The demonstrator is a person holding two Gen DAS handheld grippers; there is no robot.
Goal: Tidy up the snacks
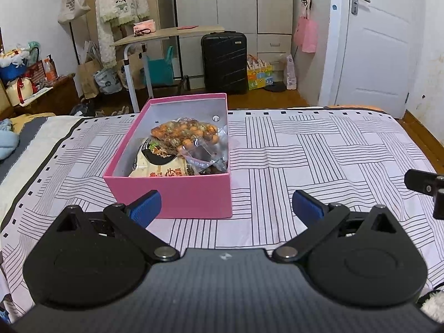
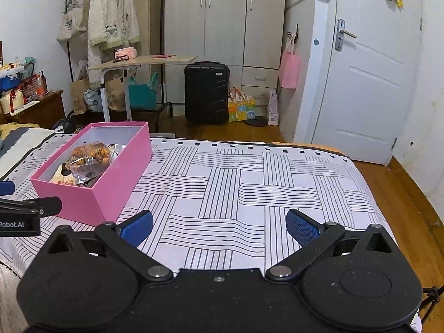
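Snack packets, among them a clear bag of orange round snacks (image 1: 184, 134) and a beige printed pouch (image 1: 161, 168), are held in the open pink rectangular cardboard box (image 1: 177, 197) on the line-patterned white bedspread (image 2: 249, 183); no loose snacks are seen, so the sorting is judged largely done. The left gripper (image 1: 226, 208) and right gripper (image 2: 219, 227) are both spread wide and empty. Bare bedspread is left to the box's right, with the bed edge and wooden floor (image 2: 402, 194) beyond.

Floor: you see wooden boards (image 2: 402, 194).
Ahead of you: grey wardrobe (image 2: 222, 19), black suitcase (image 2: 206, 93).
Your right: white door (image 2: 371, 83).
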